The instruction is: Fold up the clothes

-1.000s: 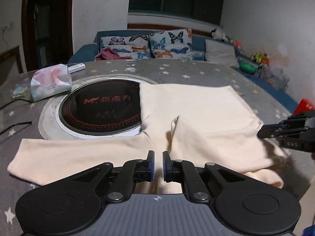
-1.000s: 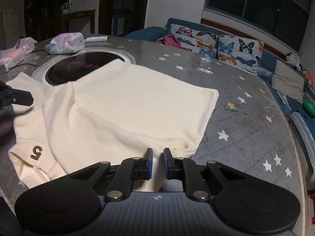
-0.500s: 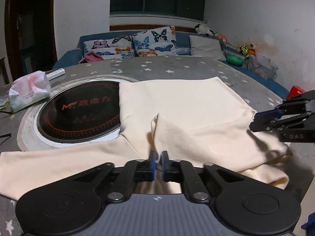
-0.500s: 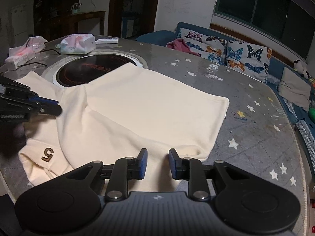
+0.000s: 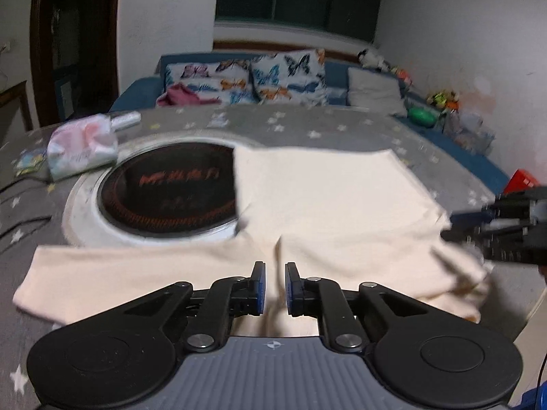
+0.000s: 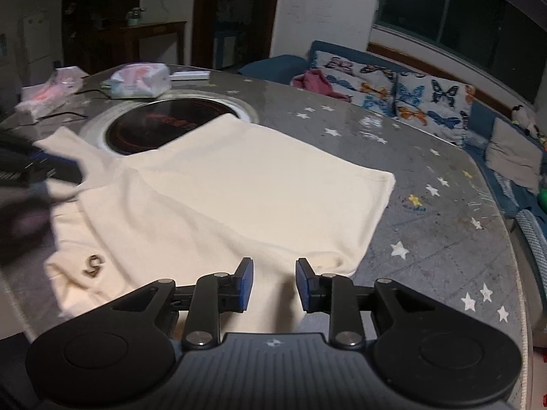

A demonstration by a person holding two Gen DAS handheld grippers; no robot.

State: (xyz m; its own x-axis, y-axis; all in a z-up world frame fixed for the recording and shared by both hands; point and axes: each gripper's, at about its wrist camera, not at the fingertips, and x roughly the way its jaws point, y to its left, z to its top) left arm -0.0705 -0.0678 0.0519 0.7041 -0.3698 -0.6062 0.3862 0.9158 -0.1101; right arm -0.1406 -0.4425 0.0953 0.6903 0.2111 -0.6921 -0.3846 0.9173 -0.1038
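1. Shirt (image 5: 324,205): cream garment spread on the grey table (image 5: 342,126), partly folded. One sleeve extends to the left in the left wrist view; its upper left corner overlaps the round black cooktop (image 5: 167,191) set in the table.
2. Shirt, right wrist view (image 6: 256,188): a folded layer lies across the body; a small dark "5" mark (image 6: 92,265) shows near the lower left edge. The hem corner at right lies flat on the star-patterned table (image 6: 444,239).
3. Left gripper (image 5: 275,288): low over the near edge of the shirt, jaws opening, with a narrow gap between the blue pads. Cloth shows in the gap, but the pads do not visibly press on it.
4. Right gripper (image 6: 274,285): over the near edge of the shirt, jaws opening and clearly apart. Cloth lies beneath and between the pads, without being pinched.
5. Each gripper appears blurred in the other's view: the right gripper (image 5: 495,225) at the shirt's right edge, the left gripper (image 6: 37,171) over the sleeve side.
6. Tissue pack (image 5: 82,147): on the table beside the cooktop, well apart from the shirt.
7. Sofa (image 5: 239,82): behind the table, bearing butterfly-print cushions (image 5: 287,78).
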